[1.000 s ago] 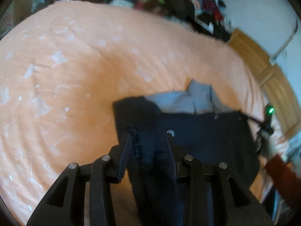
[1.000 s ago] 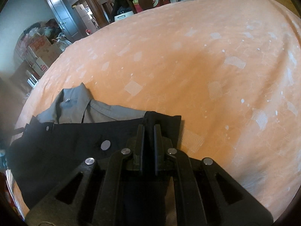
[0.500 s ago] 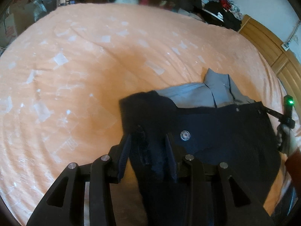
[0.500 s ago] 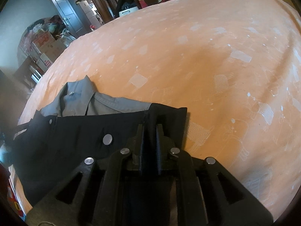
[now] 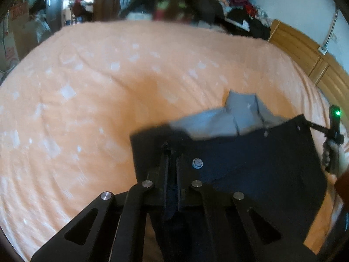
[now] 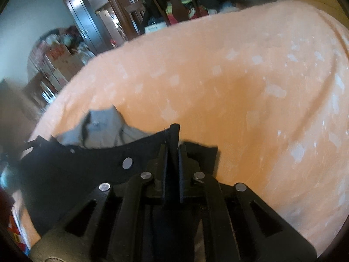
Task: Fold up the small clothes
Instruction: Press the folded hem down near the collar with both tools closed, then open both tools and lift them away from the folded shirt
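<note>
Two wrist fisheye cameras are looking forward and down along their fingers, close over an orange bedspread [image 5: 91,100]; both are sharing the dark garment [image 5: 250,166] and grey shirt [image 6: 102,126], seen from opposite ends

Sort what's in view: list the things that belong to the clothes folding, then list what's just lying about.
Part of the job:
- dark garment, pinched at both ends
- grey shirt, partly under it
- left tongs, shut on the dark garment
- right tongs, shut on the dark garment
- orange bedspread, the folding surface

Just lying about:
- heap of clothes beyond the bed
- cardboard boxes
</note>
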Action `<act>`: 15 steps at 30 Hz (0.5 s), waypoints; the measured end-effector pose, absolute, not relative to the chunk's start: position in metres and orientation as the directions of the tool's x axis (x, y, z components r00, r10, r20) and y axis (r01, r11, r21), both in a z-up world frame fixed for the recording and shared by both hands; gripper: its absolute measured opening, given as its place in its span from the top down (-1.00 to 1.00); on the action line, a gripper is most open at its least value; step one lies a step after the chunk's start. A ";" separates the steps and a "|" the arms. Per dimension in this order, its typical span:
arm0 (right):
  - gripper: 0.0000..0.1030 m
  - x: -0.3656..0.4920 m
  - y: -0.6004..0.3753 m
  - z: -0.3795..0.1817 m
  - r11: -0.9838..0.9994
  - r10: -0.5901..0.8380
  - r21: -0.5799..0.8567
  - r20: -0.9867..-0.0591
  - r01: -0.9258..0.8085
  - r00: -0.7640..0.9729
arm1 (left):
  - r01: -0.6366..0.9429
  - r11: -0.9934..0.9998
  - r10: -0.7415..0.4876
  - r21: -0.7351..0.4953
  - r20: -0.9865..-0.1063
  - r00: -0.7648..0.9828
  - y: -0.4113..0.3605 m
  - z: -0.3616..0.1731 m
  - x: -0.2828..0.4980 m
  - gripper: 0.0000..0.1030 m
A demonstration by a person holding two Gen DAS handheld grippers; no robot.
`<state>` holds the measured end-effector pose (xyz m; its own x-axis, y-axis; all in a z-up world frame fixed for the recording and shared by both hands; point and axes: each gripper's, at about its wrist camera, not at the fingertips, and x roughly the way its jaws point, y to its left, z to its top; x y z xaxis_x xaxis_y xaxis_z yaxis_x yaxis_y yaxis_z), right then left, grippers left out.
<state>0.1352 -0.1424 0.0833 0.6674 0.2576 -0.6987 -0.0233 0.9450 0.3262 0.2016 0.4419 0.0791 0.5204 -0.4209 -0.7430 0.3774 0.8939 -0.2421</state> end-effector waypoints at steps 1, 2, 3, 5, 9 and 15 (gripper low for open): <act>0.87 0.138 -0.143 0.084 0.945 0.256 0.325 -0.699 -0.022 0.667 | 0.376 0.892 -0.428 -0.250 -0.735 0.526 0.443 0.083 0.207 0.91; 0.86 0.142 -0.142 0.081 0.949 0.246 0.314 -0.711 -0.017 0.659 | 0.379 0.891 -0.430 -0.251 -0.735 0.524 0.442 0.084 0.213 0.91; 0.86 0.148 -0.142 0.073 0.953 0.237 0.302 -0.730 -0.009 0.641 | 0.383 0.891 -0.424 -0.244 -0.749 0.509 0.439 0.077 0.220 0.91; 0.83 0.157 -0.139 0.051 0.957 0.233 0.291 -0.771 0.002 0.593 | 0.382 0.903 -0.377 -0.200 -0.795 0.475 0.432 0.053 0.227 0.91; 0.63 0.161 -0.138 0.028 0.960 0.218 0.279 -0.809 0.031 0.547 | 0.399 0.910 -0.308 -0.114 -0.830 0.465 0.422 0.019 0.220 0.83; 0.11 0.118 -0.124 0.105 0.975 0.158 0.223 -0.727 0.013 0.668 | 0.372 0.928 -0.255 -0.019 -0.761 0.597 0.444 0.087 0.173 0.69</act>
<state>0.1185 -0.1236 0.1047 0.6681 0.1579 -0.7271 0.0126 0.9747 0.2233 0.1727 0.4436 0.0875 0.5969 -0.2548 -0.7608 0.3718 0.9281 -0.0192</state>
